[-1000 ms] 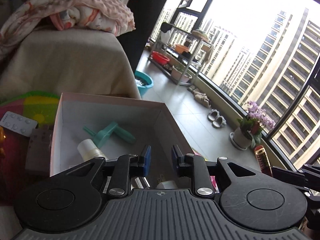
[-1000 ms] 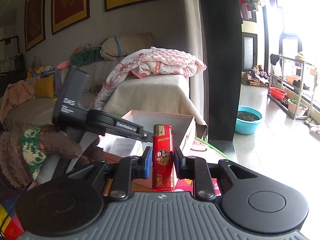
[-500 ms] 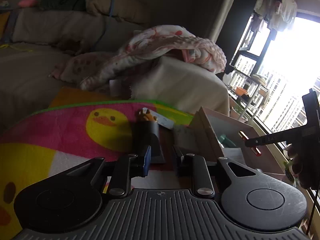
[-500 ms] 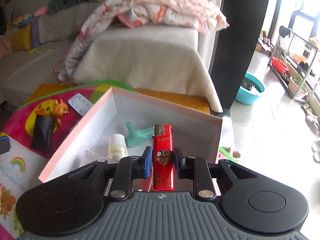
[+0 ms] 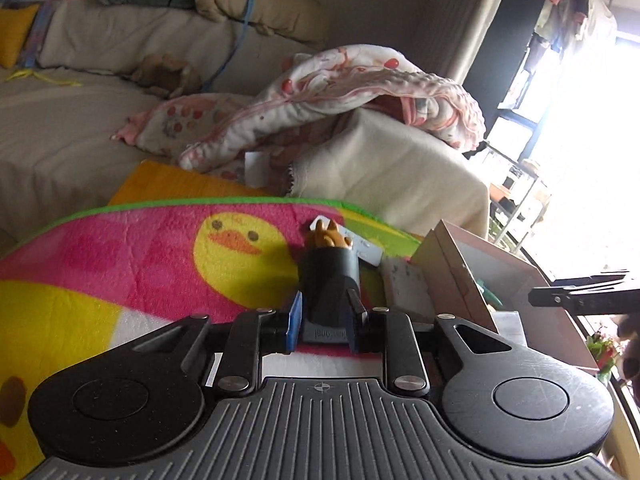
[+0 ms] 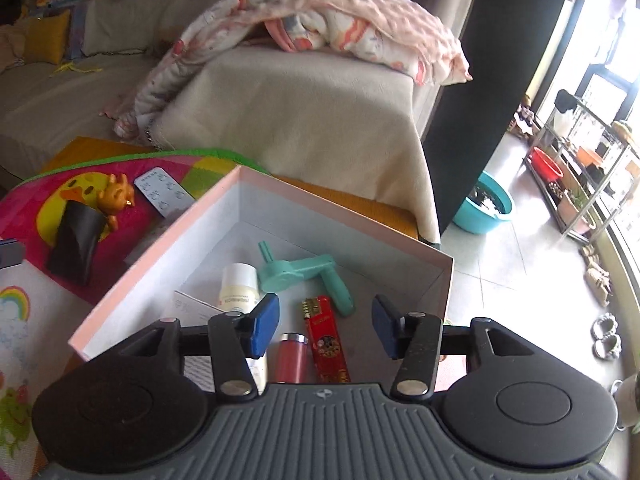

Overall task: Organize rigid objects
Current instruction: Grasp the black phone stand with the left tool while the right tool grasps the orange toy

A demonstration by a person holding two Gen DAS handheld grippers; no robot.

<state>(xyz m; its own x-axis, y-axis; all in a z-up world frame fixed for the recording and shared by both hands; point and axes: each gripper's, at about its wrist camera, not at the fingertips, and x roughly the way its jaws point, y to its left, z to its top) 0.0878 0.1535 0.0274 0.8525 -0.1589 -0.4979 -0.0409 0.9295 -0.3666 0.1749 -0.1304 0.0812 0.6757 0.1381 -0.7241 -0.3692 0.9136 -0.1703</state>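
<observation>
The right gripper hangs over the box with its jaws opening and nothing pinched between them. The red lighter lies flat on the box floor right below the gap, long axis pointing away from the camera.

So the next pickup probably falls to the left gripper. Its pads look nearly pressed together, and the black case sits on the duck mat straight ahead, long axis in line with the fingers. Whether they're touching it is hard to tell, but the left hand's clearly nearer.

Count in the box: one lighter, one pink tube, one white bottle, one teal crank thing. Still out on the mat: one case, one orange figurine, one pill blister.
</observation>
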